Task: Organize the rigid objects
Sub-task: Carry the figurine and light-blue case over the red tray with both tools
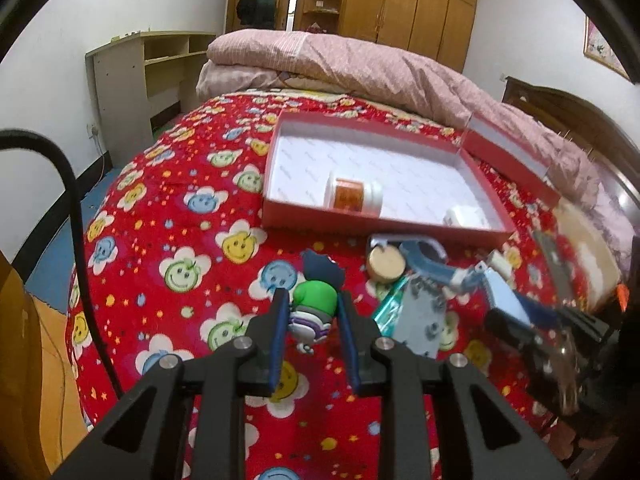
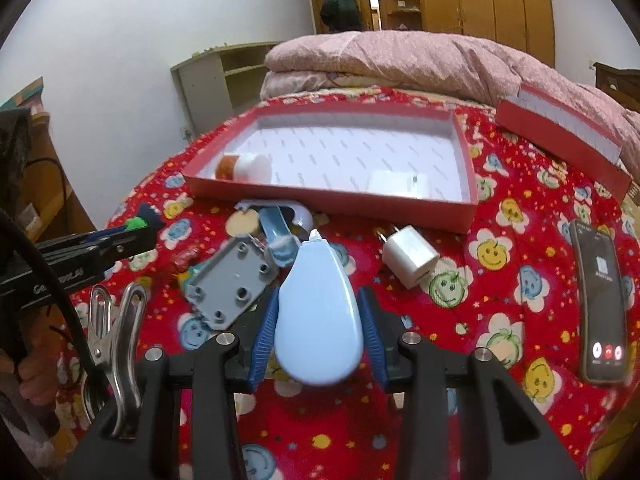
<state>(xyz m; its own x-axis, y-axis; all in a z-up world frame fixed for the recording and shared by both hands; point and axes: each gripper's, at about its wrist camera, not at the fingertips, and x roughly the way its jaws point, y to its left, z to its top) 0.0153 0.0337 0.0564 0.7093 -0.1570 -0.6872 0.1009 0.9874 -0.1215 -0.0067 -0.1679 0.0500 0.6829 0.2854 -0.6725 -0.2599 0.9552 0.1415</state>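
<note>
My left gripper (image 1: 313,300) is shut on a small toy figure (image 1: 314,300) with a green body and dark blue head, held just above the red flowered bedspread. My right gripper (image 2: 318,298) is shut on a pale blue teardrop-shaped correction tape (image 2: 318,320), its tip pointing away. Ahead lies the open red box (image 2: 332,200) with a white lining, holding a white bottle with an orange label (image 2: 246,166) and a white charger (image 2: 398,182). Between grippers and box lie a grey plastic plate (image 2: 236,280), a round wooden disc (image 2: 242,222) and a blue clip (image 2: 280,236).
A white plug adapter (image 2: 410,258) lies right of the tape. A phone with a lit screen (image 2: 602,308) rests at the far right. The box lid (image 2: 560,136) leans at the back right. A metal clamp (image 2: 116,336) sits at the left. A pink quilt (image 1: 360,64) is piled behind.
</note>
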